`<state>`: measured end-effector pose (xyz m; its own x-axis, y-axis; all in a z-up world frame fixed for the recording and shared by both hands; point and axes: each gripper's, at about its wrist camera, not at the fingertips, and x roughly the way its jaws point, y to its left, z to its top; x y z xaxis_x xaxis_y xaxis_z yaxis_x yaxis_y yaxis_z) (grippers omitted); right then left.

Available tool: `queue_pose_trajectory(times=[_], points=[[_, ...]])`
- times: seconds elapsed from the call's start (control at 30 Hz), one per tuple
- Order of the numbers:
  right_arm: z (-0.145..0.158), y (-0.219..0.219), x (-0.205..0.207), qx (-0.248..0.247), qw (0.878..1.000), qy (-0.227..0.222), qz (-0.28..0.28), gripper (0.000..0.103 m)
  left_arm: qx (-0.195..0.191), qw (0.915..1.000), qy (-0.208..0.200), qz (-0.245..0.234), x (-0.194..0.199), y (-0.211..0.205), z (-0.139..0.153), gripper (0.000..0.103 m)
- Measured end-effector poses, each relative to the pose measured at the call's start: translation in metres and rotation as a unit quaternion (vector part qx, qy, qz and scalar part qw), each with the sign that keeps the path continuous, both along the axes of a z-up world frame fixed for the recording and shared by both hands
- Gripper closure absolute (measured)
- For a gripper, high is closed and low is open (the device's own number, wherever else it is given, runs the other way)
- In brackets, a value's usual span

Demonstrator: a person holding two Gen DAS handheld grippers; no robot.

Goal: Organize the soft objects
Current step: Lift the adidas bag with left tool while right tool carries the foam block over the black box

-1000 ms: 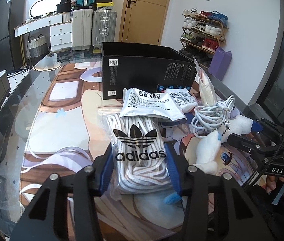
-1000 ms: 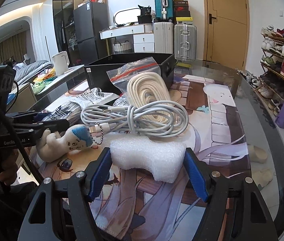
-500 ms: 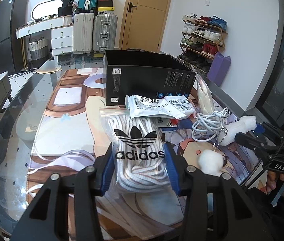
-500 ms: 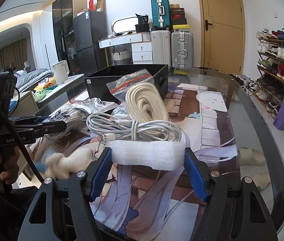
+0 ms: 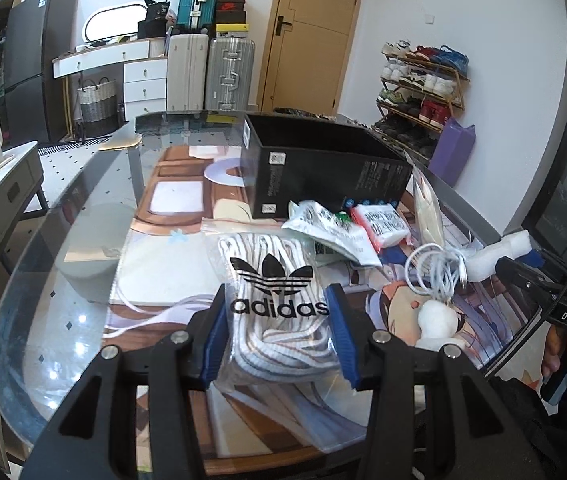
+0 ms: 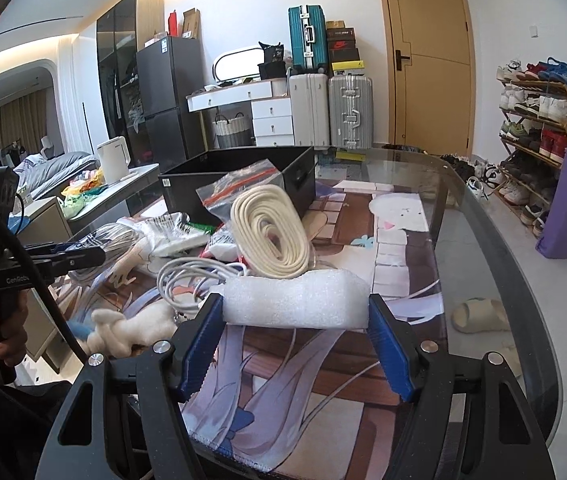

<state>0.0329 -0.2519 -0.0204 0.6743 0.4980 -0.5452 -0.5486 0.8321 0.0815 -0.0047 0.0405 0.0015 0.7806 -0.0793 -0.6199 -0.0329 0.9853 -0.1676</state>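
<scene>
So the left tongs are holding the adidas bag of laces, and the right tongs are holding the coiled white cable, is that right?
Not quite. The left tongs do hold the adidas bag of laces, but the right tongs hold the white foam block, as the right wrist view shows. The coiled white cable lies on the table behind it.

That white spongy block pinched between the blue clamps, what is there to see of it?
The foam block is white, with a fine bubbly, packing-foam look. It is an oblong piece, lying roughly level, its top edge uneven. The right gripper is shut on it, one blue ribbed pad against each end, and holds it above the printed mat. Behind it lie a coiled white cable and a bagged cream strap.
</scene>
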Motion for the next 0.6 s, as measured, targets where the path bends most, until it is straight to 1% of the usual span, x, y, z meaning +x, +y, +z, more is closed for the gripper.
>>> queue_pose_trajectory(times=[0.3, 0.6], points=[[0.012, -0.002, -0.002, 0.01, 1.0, -0.017, -0.001, 0.031, -0.004, 0.9996, -0.029, -0.006, -0.007, 0.001, 0.017, 0.058], [0.027, 0.007, -0.004, 0.012, 0.999, -0.04, 0.014, 0.031, 0.004, 0.9986, -0.051, -0.01, -0.008, -0.004, 0.034, 0.058]])
